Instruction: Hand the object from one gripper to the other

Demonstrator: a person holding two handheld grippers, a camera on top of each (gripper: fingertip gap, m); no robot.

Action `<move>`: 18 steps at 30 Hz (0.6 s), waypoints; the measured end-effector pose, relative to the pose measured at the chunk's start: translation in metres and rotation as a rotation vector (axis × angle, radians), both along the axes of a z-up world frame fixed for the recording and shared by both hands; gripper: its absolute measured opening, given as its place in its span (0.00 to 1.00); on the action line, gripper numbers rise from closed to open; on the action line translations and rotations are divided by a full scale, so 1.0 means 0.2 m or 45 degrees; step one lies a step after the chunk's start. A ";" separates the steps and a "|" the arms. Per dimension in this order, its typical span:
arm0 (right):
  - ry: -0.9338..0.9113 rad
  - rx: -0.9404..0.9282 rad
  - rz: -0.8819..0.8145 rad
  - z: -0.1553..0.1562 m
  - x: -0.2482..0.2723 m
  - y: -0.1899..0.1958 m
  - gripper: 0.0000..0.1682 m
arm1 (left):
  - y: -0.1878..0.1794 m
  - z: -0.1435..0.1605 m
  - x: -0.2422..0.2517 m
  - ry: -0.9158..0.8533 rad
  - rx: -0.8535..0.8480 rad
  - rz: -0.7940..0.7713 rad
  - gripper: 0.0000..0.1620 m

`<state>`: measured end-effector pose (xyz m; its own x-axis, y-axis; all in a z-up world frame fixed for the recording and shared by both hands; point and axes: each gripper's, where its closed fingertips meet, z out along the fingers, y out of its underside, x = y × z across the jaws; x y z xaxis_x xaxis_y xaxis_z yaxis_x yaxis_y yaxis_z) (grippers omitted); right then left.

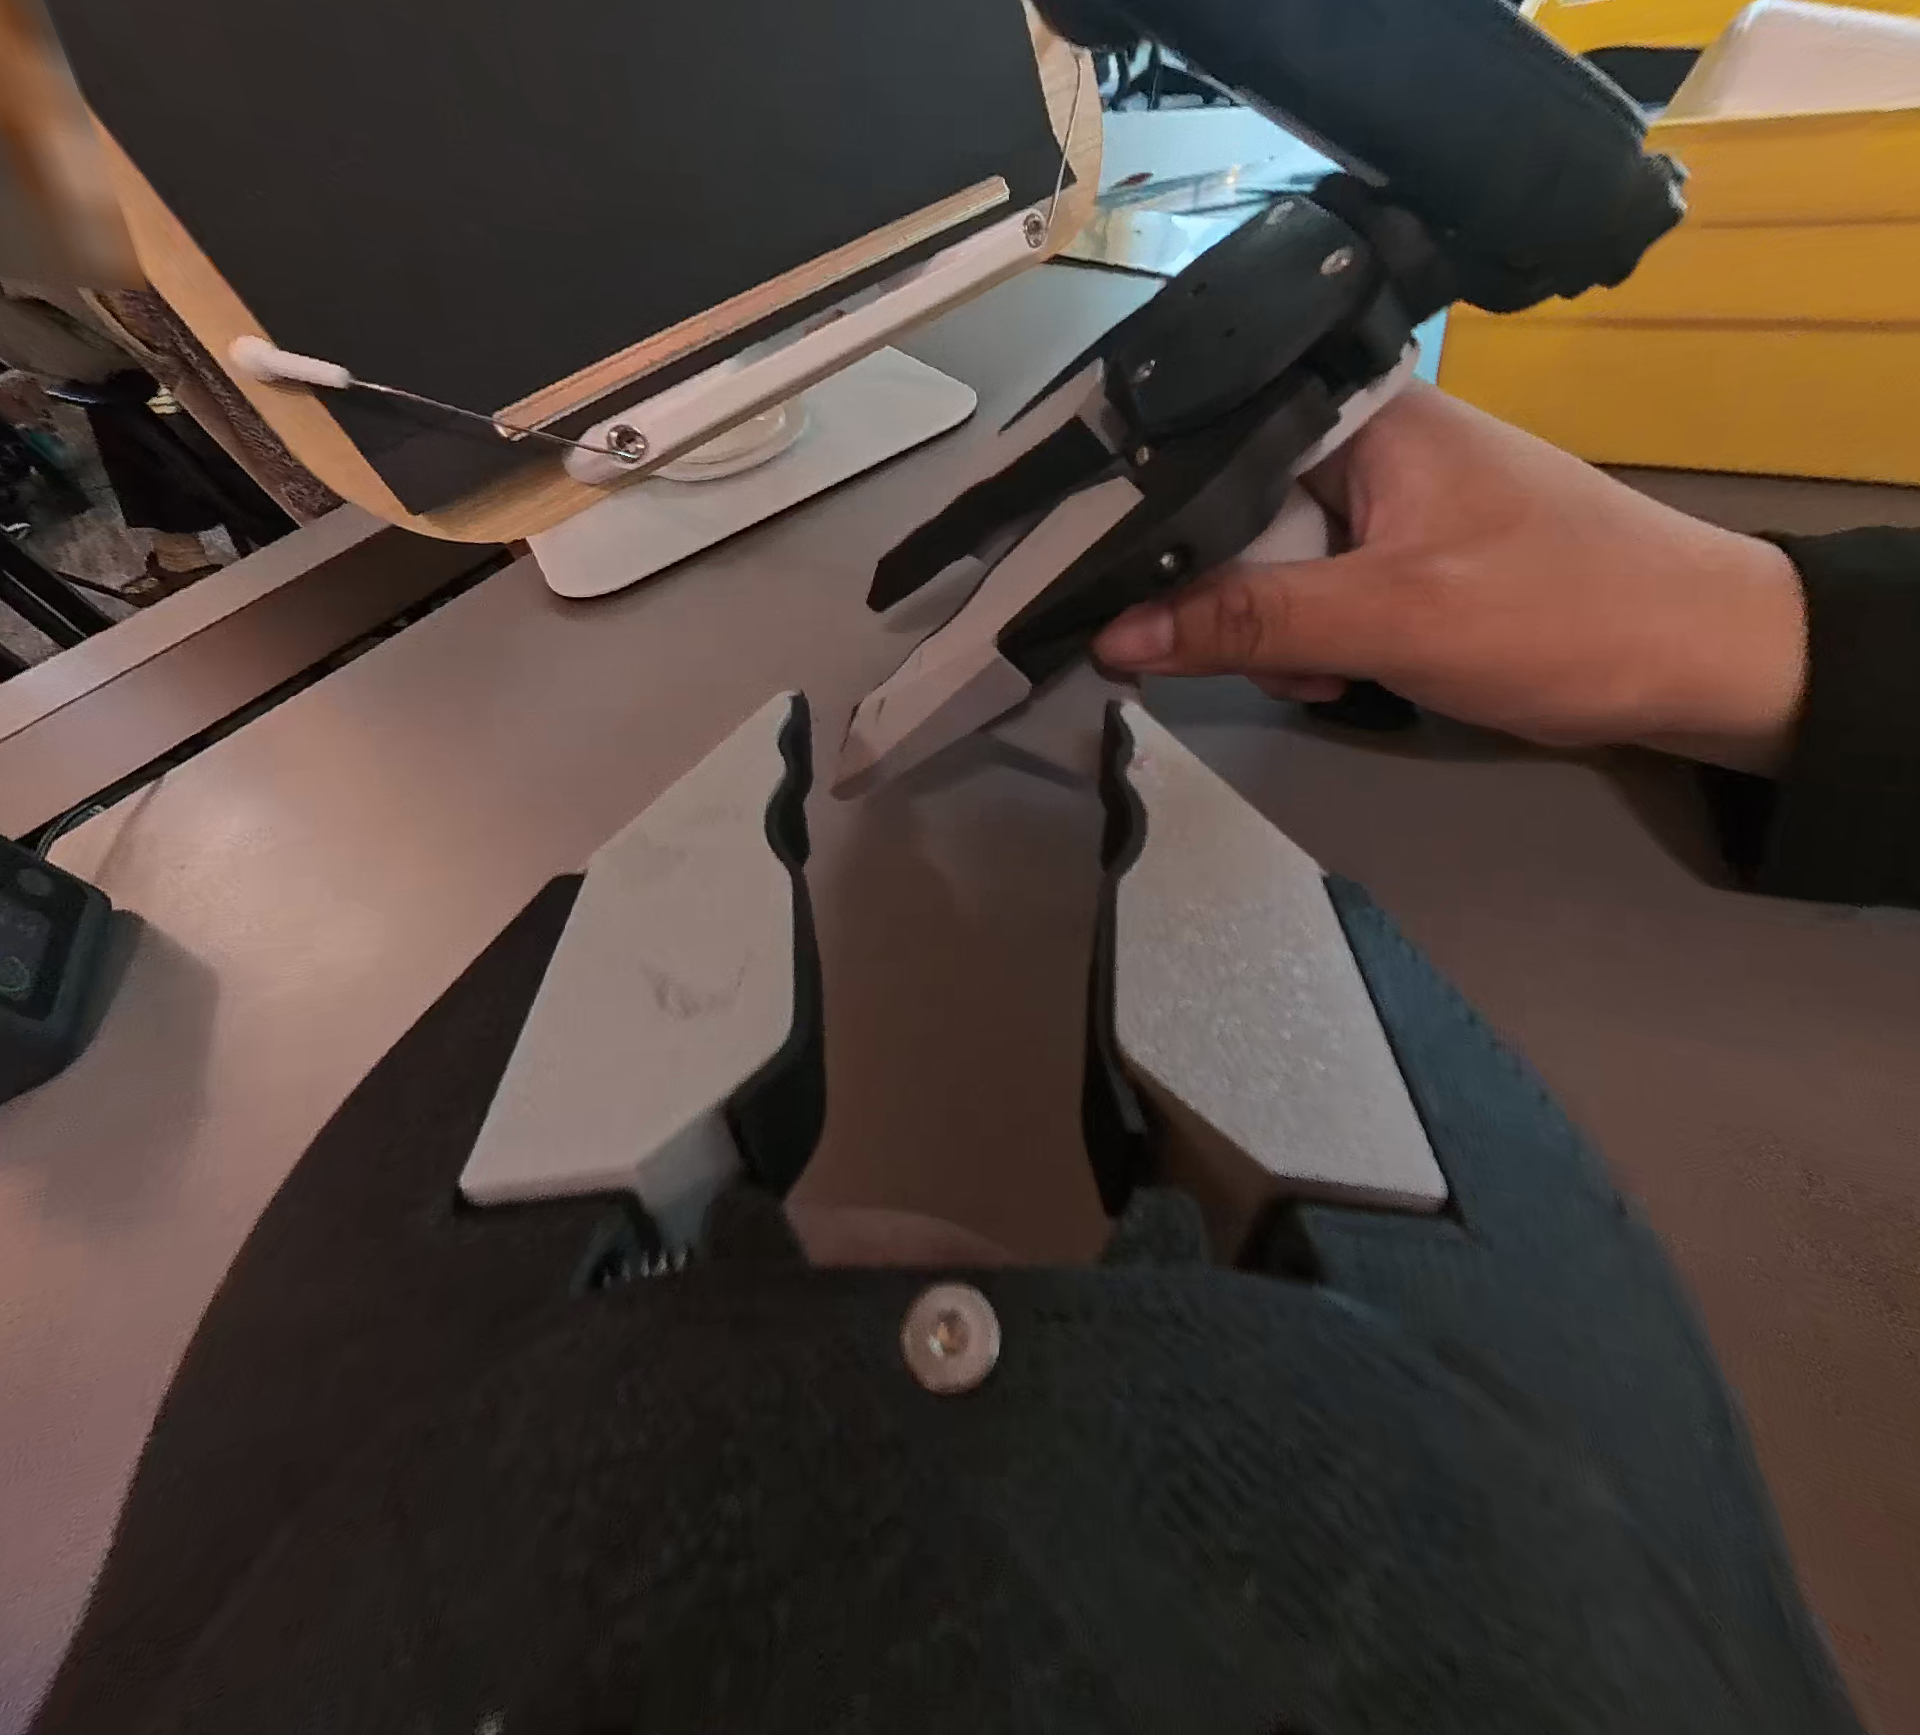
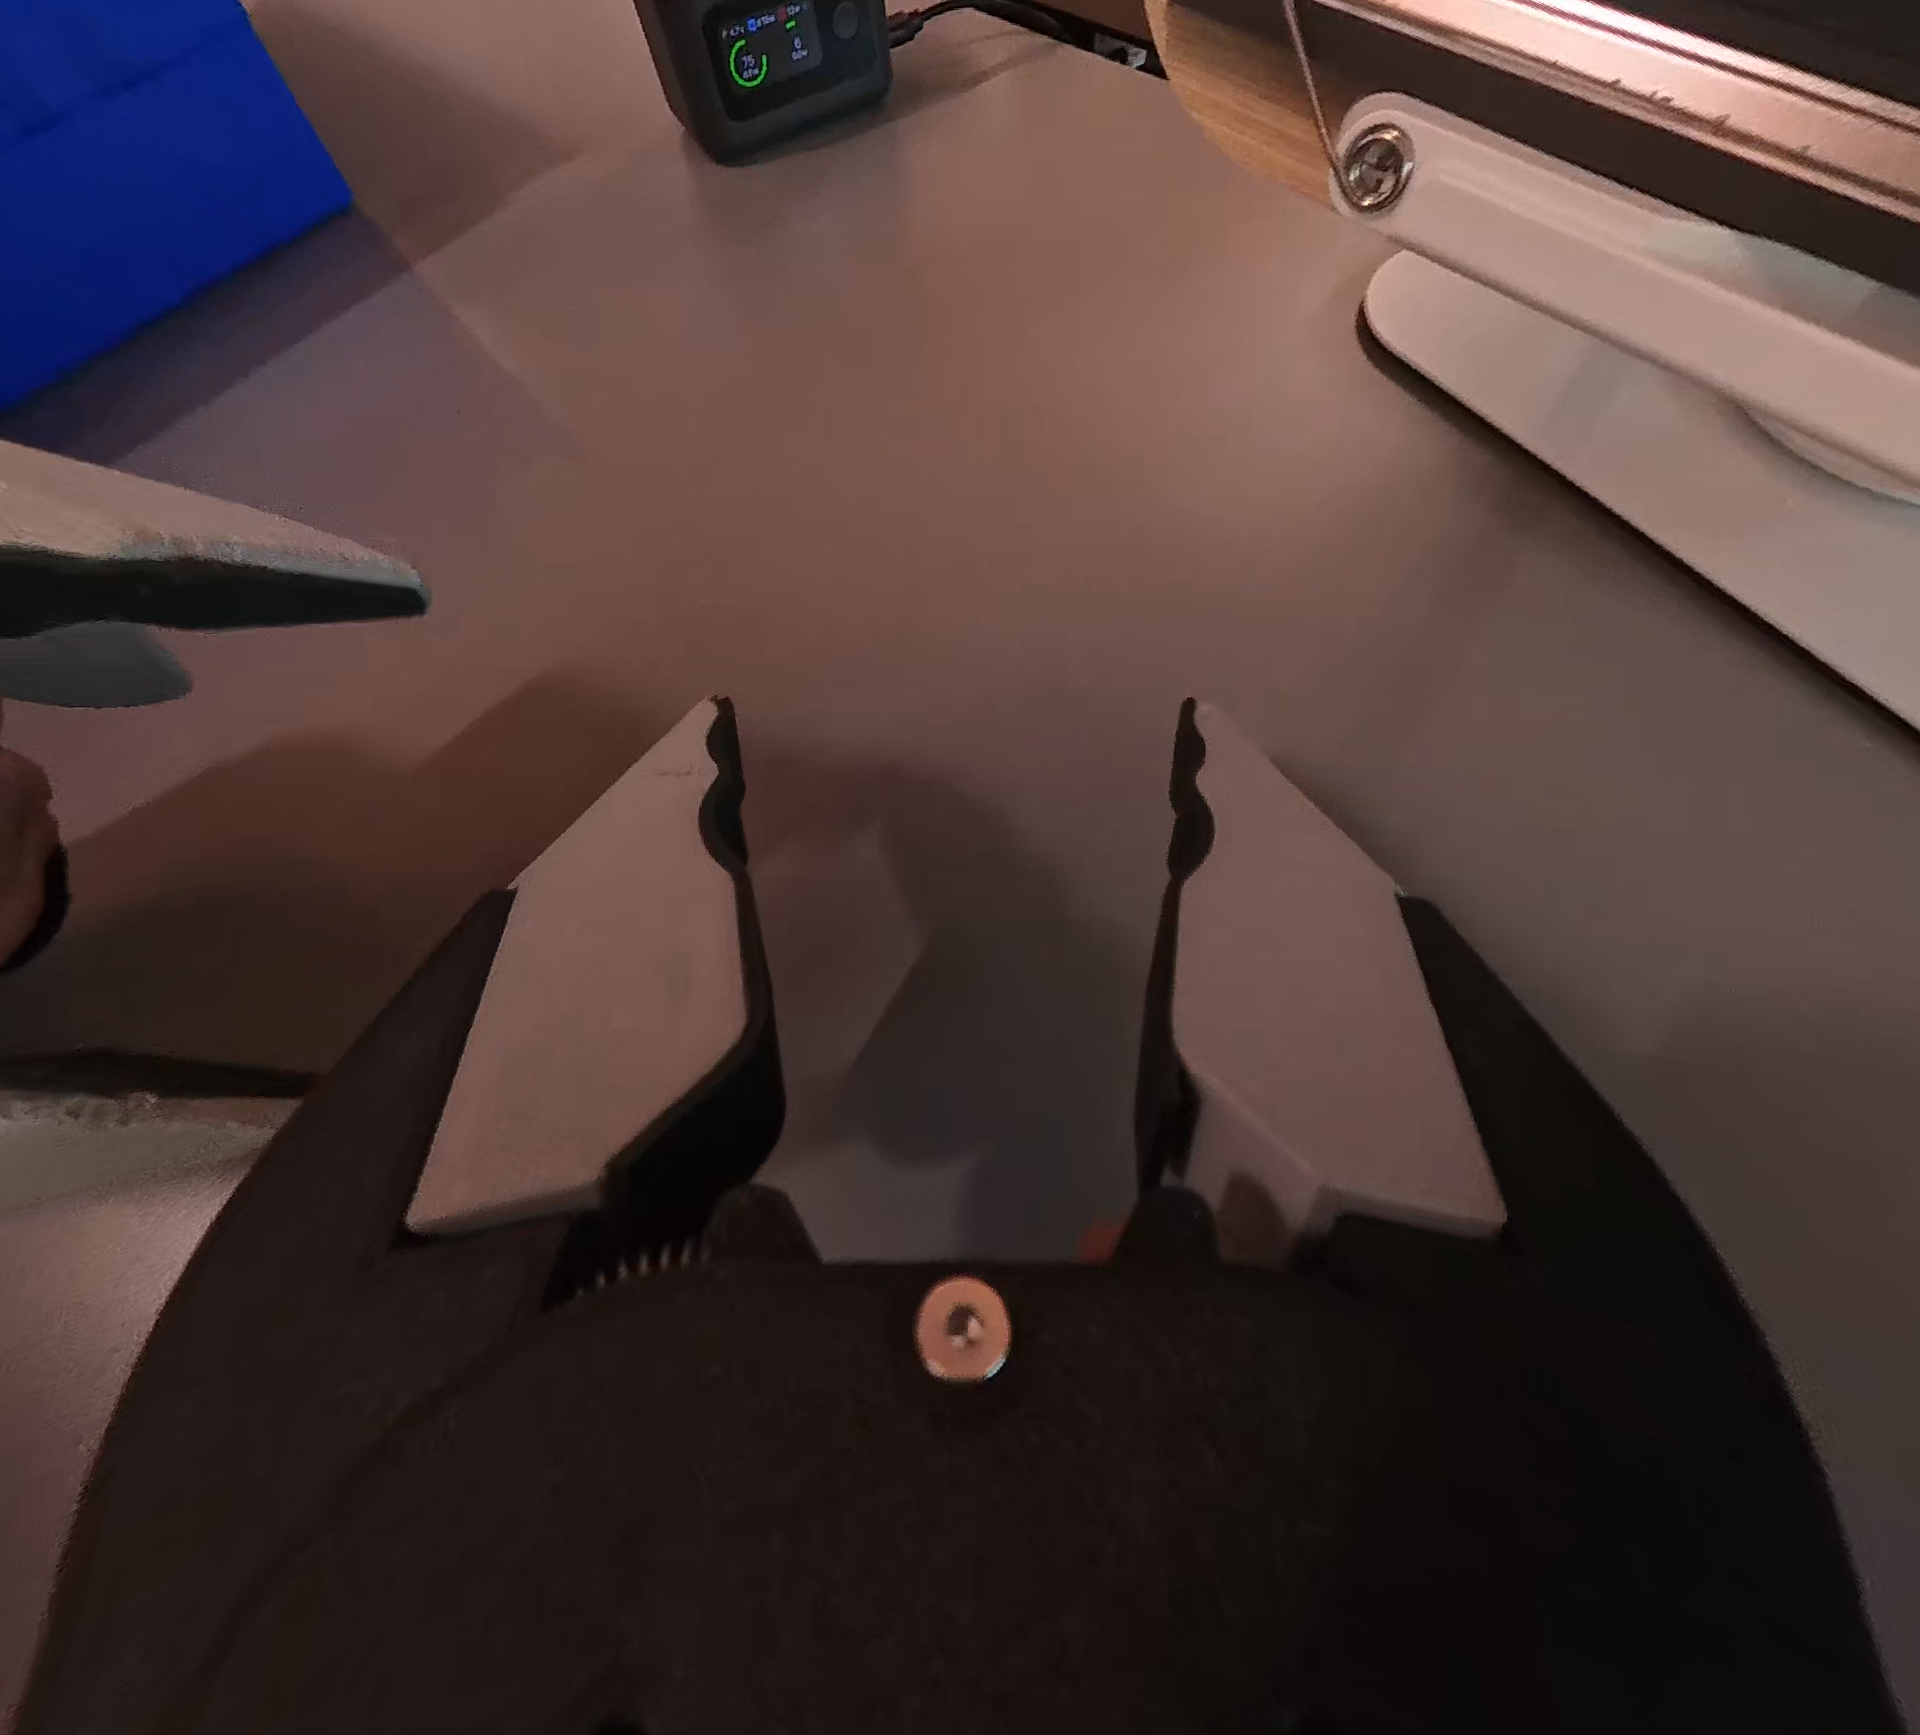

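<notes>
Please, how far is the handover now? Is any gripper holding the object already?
Done: nothing that shows. The left gripper is open with only bare table between its fingers, and the right gripper is open and empty too. In hand: the two grippers are close, tips nearly meeting above the table. Left: no object to pass appears in either view, so picking it up and handing it over both remain.

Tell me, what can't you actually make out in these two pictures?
- The object to hand over: neither the left gripper nor the right gripper holds anything, and none shows on the table.
- Small black device: cut by the left edge in the left wrist view.
- Dark panel on a stand: top cropped in both views.
- Blue bin: cropped, contents unseen.
</notes>
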<state>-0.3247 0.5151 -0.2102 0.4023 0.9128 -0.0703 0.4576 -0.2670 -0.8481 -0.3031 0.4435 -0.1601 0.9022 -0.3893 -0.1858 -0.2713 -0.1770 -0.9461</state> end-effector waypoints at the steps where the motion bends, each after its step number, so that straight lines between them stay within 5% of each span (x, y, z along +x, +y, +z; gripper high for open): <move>1: 0.002 -0.012 0.008 0.00 0.00 0.00 0.47 | 0.00 -0.01 0.01 0.014 -0.010 -0.005 0.33; 18: 0.098 -0.073 0.082 0.04 0.02 -0.09 0.49 | 0.03 -0.04 -0.05 -0.029 -0.021 0.037 0.30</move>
